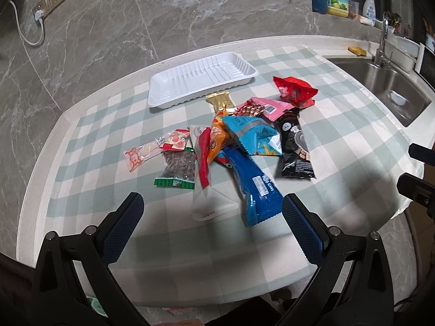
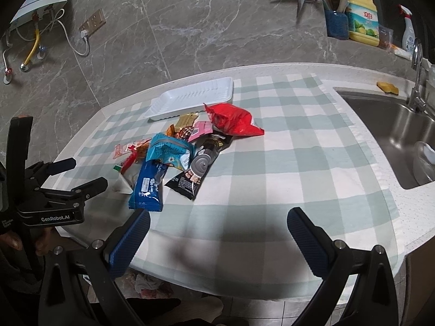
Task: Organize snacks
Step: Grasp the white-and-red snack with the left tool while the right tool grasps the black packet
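Snack pile sits mid-surface on the green-and-white checked cloth (image 1: 326, 125), nothing in the white tray (image 1: 202, 78) yet. Tray is at the far side of the pile, just beyond the gold packet (image 1: 220, 103), long side roughly along the back edge.

Pile, left to right: clear packet with red print (image 1: 152, 149), green-edged packet of dark snack (image 1: 179, 169) touching it on the near side, white packet with red stripe (image 1: 206, 179), orange packet (image 1: 217, 141) partly under the light blue bag (image 1: 252, 135), long dark blue packet (image 1: 255, 187) reaching nearest, black packet (image 1: 296, 146) on the right, pink packet (image 1: 269, 107) behind it, red bag (image 1: 295, 91) farthest right and slightly apart. Most overlap; the light blue bag lies on top.

Left hand-held gripper (image 1: 212, 217) hovers over the near end of the pile, jaws wide apart, holding nothing; the white and dark blue packet ends lie between its fingers in view, contact can't be told. Right hand-held gripper (image 2: 217, 231) is spread wide too, empty, over bare cloth near and right of the pile.

Sink (image 2: 386, 125) is set into the surface at right, yellow sponge (image 2: 387, 87) on its far rim. Yellow detergent bottle (image 2: 363, 24) and spray bottle (image 2: 407, 31) stand farther back.
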Demonstrator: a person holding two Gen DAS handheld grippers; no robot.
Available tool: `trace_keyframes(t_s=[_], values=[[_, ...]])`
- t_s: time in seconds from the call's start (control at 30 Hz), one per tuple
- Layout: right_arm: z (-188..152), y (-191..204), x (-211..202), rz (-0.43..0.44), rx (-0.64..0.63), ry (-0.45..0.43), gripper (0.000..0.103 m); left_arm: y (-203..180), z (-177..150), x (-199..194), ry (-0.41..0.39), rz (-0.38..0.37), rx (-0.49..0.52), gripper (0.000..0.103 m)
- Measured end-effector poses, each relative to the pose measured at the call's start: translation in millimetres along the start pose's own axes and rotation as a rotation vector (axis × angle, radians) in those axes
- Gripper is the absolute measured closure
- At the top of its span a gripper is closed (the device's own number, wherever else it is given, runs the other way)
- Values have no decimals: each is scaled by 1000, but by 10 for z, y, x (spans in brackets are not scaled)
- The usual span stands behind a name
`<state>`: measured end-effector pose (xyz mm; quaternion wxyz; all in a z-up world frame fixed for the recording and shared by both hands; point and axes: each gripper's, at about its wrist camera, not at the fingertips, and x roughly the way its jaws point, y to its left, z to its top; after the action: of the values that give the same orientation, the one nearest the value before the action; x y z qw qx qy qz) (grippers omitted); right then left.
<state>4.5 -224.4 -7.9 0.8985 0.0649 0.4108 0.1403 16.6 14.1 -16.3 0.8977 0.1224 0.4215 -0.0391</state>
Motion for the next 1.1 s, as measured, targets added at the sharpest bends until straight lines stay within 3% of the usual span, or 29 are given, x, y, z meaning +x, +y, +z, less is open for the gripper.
trace_keyframes(t_s=[0.47,0.9,1.1], values=[[282,214,586,52,-8,95,0,439,164,519,66,22,-27,0],[592,188,1200,38,69,177,1,745,481,1109,120,-45,1,0],[650,183,1400,46,97,221,17,764,595,1283,137,-86,19,0]])
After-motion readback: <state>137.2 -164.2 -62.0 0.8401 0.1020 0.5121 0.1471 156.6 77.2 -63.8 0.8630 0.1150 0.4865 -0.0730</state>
